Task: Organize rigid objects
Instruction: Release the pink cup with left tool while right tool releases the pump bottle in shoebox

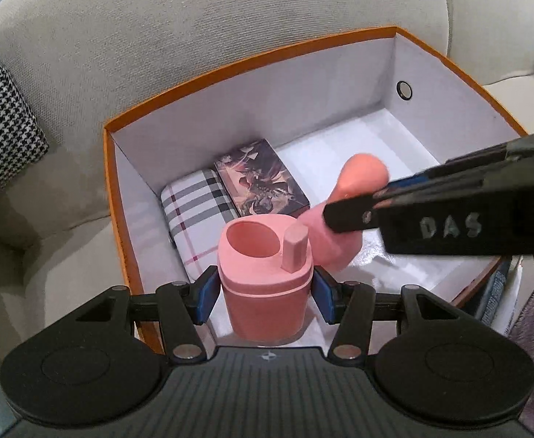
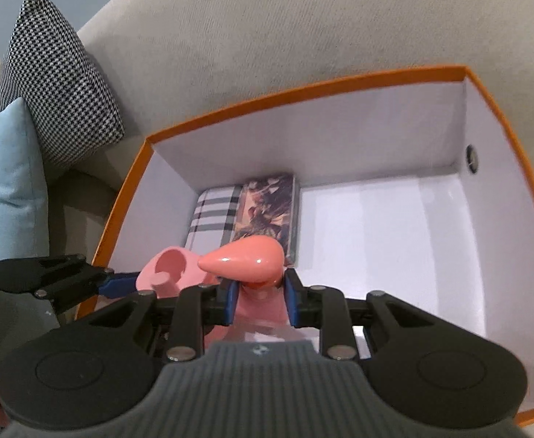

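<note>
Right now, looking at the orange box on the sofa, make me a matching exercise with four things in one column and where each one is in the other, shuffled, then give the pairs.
Things:
1. pink cup
2. pink pump bottle
3. plaid case
4. illustrated box

Places:
A. flat on the floor of the orange box, against its left wall
B. between the fingers of the left gripper
C. flat on the box floor, just right of the plaid one
D. between the fingers of the right gripper

Pairs: 1-B, 2-D, 3-A, 4-C
</note>
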`<state>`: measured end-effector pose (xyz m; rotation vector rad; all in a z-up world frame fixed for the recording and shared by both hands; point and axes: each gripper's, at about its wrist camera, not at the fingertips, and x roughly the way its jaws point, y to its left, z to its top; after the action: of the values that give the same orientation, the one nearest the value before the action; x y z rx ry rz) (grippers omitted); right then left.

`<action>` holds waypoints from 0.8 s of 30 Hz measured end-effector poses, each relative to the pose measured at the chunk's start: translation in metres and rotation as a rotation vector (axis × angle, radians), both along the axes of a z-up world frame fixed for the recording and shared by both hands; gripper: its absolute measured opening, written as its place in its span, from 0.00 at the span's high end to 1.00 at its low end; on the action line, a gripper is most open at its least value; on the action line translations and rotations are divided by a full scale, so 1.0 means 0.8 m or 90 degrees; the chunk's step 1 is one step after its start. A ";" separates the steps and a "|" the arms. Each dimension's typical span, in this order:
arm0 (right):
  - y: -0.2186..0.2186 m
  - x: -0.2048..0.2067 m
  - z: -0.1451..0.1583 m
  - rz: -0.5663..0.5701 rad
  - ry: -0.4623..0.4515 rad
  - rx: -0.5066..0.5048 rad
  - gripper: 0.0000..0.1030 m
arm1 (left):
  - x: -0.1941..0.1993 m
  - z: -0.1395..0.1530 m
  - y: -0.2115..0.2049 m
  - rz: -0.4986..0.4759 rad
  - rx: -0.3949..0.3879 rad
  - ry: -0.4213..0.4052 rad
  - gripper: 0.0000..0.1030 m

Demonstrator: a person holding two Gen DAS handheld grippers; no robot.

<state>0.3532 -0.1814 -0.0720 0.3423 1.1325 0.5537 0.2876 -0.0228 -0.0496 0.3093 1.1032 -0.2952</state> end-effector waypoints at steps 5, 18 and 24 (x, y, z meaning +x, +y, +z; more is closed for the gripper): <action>0.007 -0.003 -0.001 0.004 -0.001 -0.008 0.74 | 0.000 -0.003 0.000 -0.005 0.008 -0.004 0.36; 0.014 -0.010 0.001 0.008 0.005 -0.037 0.74 | -0.062 0.064 0.060 0.005 -0.111 -0.113 0.22; 0.033 -0.022 0.004 0.033 0.005 -0.052 0.74 | -0.065 0.059 0.089 0.068 -0.137 -0.071 0.24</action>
<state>0.3358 -0.1553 -0.0686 0.2445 1.1703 0.5501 0.2354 0.0484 -0.0025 0.0735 0.9641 -0.2949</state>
